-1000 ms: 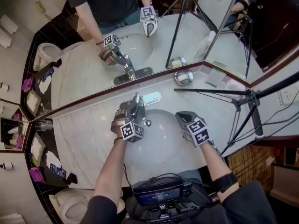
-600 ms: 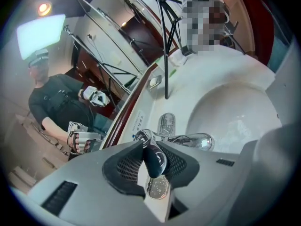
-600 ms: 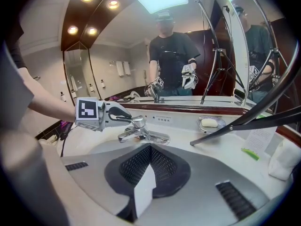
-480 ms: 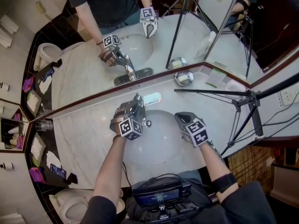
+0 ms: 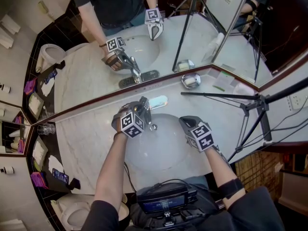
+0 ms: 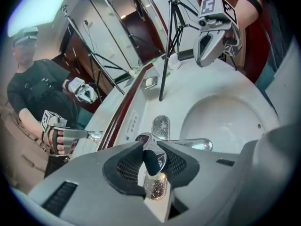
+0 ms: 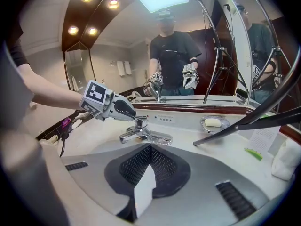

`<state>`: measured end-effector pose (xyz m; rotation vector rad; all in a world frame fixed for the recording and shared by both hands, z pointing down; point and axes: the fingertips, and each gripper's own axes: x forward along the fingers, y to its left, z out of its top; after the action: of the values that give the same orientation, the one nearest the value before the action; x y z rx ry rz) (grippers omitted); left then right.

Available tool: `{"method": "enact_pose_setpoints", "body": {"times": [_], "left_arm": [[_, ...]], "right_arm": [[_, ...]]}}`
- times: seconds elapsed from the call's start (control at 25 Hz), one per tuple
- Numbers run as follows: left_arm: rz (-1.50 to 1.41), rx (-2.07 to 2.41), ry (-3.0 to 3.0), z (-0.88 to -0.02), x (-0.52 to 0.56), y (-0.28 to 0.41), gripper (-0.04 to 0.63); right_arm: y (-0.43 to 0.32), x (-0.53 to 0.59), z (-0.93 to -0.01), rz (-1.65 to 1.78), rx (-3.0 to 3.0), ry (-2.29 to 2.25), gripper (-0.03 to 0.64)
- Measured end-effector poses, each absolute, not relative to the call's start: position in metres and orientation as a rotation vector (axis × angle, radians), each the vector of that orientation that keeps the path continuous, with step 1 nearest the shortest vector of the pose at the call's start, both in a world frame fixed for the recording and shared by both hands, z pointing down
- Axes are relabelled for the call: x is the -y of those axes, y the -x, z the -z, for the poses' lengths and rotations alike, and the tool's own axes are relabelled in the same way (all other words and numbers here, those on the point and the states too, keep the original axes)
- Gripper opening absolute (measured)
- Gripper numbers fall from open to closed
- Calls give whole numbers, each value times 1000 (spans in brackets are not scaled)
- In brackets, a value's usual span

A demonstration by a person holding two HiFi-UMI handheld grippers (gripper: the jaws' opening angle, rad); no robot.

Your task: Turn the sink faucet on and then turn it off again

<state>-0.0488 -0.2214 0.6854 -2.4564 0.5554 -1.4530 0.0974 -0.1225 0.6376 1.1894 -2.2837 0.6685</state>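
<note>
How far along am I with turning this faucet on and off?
Done: nothing visibly; no water runs from the spout. In hand: the left gripper is clamped on the faucet handle; the right gripper is shut and empty. Left: probably both turns, though whether it was already opened and closed cannot be told.

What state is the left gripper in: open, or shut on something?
Shut on the chrome faucet lever: the left gripper has the lever pinched between both pads in its own view.
</note>
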Motion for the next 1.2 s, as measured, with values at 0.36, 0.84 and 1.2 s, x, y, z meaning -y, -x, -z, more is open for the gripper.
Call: {"method": "enact_pose_setpoints", "body": {"times": [0.36,0.84,1.2], "left_arm": [[1489,-498,2528,-682,225,45,91],[1464,-611,2483,-674,213,59,100],[1374,-744,2483,-631,175,88,98]], "right_arm": [[-96,123,-638,-671,2286,-1191,21],[-95,122,-629,-652,2302,-1195,20],[-80,117,-618,-602,2348,-1173,20]]}}
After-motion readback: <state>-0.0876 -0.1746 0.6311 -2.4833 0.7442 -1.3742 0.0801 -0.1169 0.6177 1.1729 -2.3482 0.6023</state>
